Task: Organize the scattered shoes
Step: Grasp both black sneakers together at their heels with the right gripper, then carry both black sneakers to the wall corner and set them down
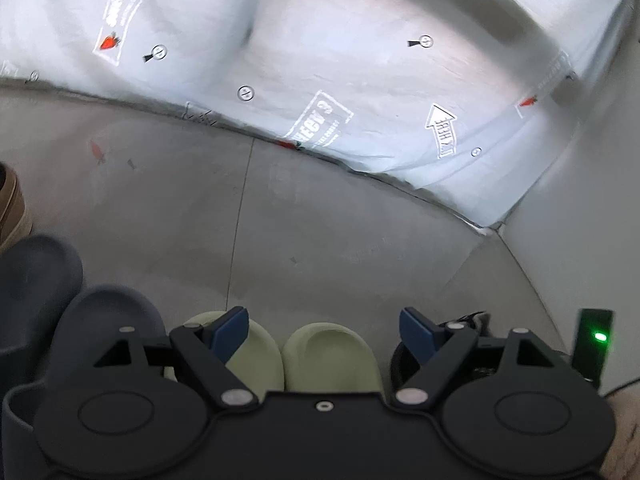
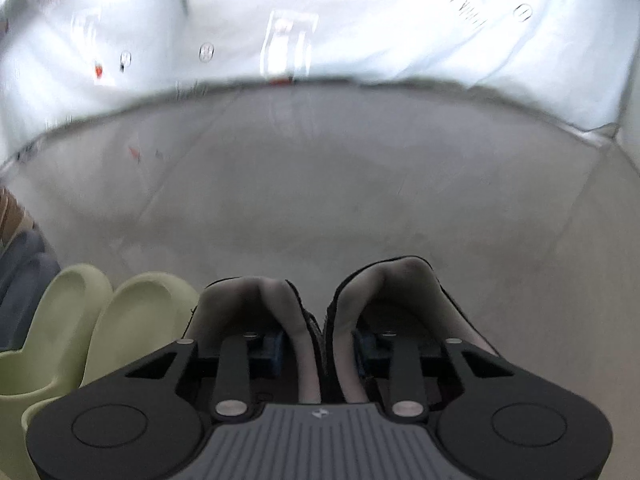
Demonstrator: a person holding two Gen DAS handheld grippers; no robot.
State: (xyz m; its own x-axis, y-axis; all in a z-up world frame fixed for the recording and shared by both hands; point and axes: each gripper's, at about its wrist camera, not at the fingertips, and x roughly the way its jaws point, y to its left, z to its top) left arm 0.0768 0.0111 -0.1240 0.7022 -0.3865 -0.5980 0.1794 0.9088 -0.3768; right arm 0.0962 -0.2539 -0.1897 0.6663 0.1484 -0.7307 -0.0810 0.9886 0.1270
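Note:
In the right wrist view my right gripper (image 2: 319, 348) has one finger inside each of two dark sneakers (image 2: 248, 292) with grey linings. It is shut on their touching inner walls. The pair stands heels toward the camera on the grey floor. To its left a pale green pair of slippers (image 2: 148, 308) sits side by side. In the left wrist view my left gripper (image 1: 325, 332) hangs open over the green slippers (image 1: 332, 352), holding nothing. A dark sneaker (image 1: 468, 320) peeks out behind its right finger.
Dark blue-grey slippers (image 1: 116, 308) and a brown shoe (image 1: 10, 204) lie left of the green pair. A wall covered in white printed film (image 1: 360, 60) runs along the back, meeting a plain wall (image 1: 580, 200) at the right corner. Bare grey floor (image 2: 320, 184) lies ahead.

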